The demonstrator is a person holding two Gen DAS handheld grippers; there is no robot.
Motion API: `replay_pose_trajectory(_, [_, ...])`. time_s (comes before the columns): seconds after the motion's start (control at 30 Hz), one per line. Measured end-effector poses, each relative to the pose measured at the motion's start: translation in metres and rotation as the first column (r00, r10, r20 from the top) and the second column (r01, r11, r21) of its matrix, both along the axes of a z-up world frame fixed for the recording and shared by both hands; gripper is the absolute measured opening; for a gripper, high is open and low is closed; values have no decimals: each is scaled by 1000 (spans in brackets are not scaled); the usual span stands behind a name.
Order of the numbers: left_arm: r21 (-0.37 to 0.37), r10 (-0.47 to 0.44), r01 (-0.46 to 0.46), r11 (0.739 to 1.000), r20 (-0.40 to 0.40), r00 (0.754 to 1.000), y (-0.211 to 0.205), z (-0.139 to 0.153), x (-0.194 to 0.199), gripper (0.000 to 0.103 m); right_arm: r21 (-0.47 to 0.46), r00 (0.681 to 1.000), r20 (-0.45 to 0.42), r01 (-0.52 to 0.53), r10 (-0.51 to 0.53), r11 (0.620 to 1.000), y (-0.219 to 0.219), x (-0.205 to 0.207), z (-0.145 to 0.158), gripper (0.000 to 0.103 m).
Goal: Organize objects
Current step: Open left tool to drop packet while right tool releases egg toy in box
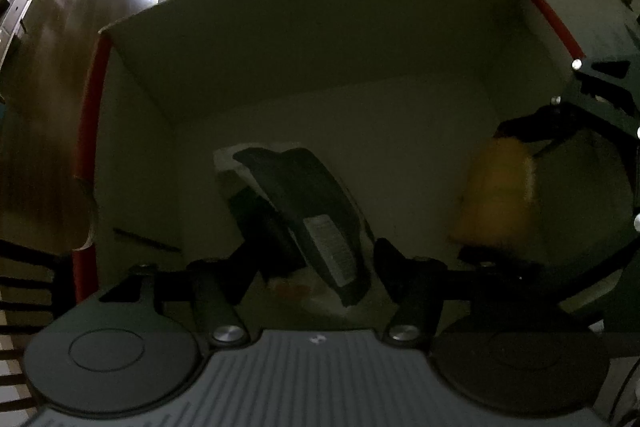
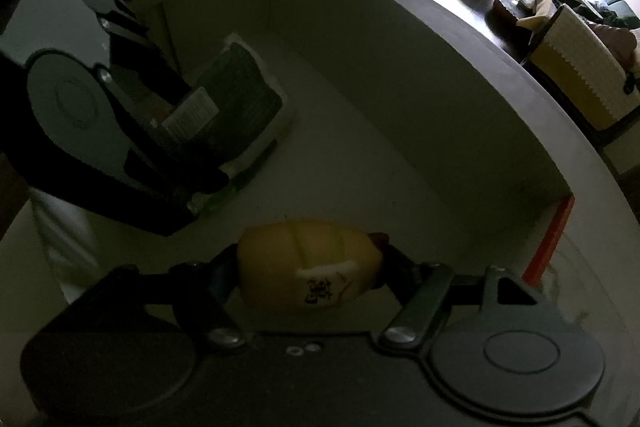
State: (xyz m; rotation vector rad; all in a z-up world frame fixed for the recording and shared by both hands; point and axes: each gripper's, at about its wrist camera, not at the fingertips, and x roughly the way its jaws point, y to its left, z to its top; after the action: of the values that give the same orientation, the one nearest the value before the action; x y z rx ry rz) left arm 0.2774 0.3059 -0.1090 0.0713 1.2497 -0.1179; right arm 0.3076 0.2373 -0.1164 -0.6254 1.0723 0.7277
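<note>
The open box (image 2: 400,75) holds a dark packet (image 2: 236,99) lying flat on its floor. The left gripper (image 1: 316,247) stands wide around the packet. The right gripper (image 2: 308,263) clamps a yellow toy (image 2: 304,267) inside the box, beside the packet.

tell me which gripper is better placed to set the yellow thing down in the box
Right. The right gripper already clamps the yellow item over the box floor. The left gripper is at the dark packet, across the box.
</note>
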Motion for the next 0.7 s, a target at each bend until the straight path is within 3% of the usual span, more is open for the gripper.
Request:
replay_pose_trajectory(0.4, [8, -9, 8, 1000, 44, 999, 10, 23, -21, 66, 93, 1000, 8, 25, -26, 995, -20, 3, 32, 82])
replay_pose_trajectory(0.7, [-15, -7, 9, 1000, 142, 990, 3, 59, -31, 66, 227, 999, 35, 33, -42, 973, -57, -15, 75, 82])
